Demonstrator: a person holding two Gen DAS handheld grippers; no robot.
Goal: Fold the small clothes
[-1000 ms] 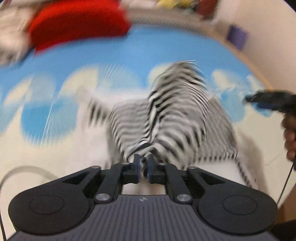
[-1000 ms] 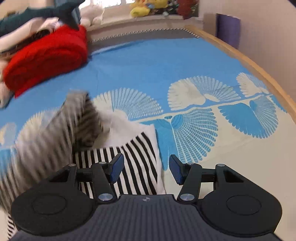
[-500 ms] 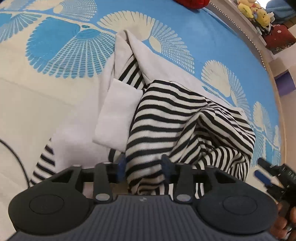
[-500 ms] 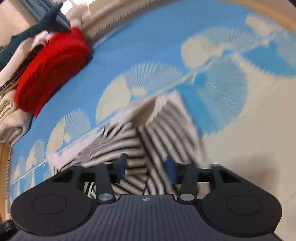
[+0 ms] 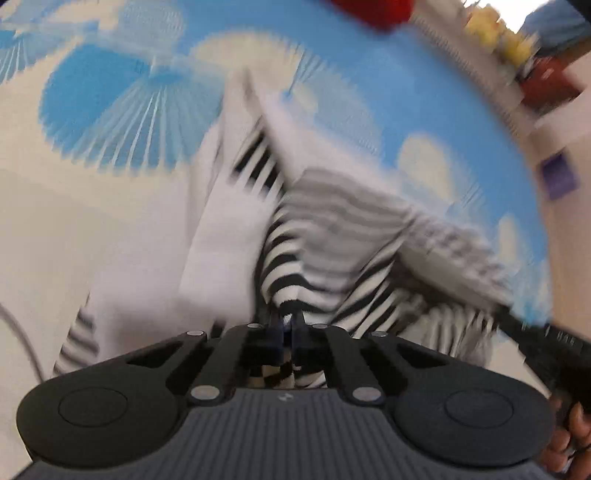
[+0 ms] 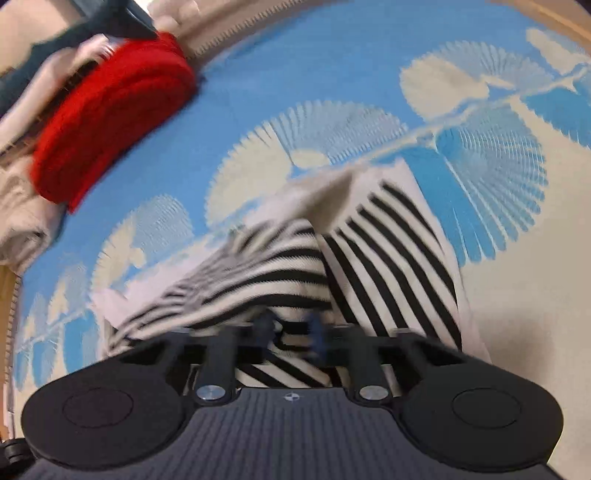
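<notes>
A black-and-white striped garment [image 5: 332,251] with a plain white inside lies bunched on a blue and cream fan-patterned mat. My left gripper [image 5: 287,325] is shut on a fold of the striped garment at its near edge. In the right wrist view the same garment [image 6: 388,251] lies just ahead. My right gripper [image 6: 290,330] is blurred and sits over the garment's near fold with its jaws a little apart and cloth between them. The right gripper also shows in the left wrist view [image 5: 546,343] at the right edge.
The patterned mat [image 6: 332,74] covers the surface. A red folded blanket [image 6: 110,114] and pale clothes [image 6: 18,206] lie at the far left. Soft toys [image 5: 498,33] and a purple box [image 5: 557,177] stand past the mat's wooden edge.
My left gripper has closed onto the striped fold after standing open around it. My right gripper has dropped closer onto the garment and its jaws have narrowed.
</notes>
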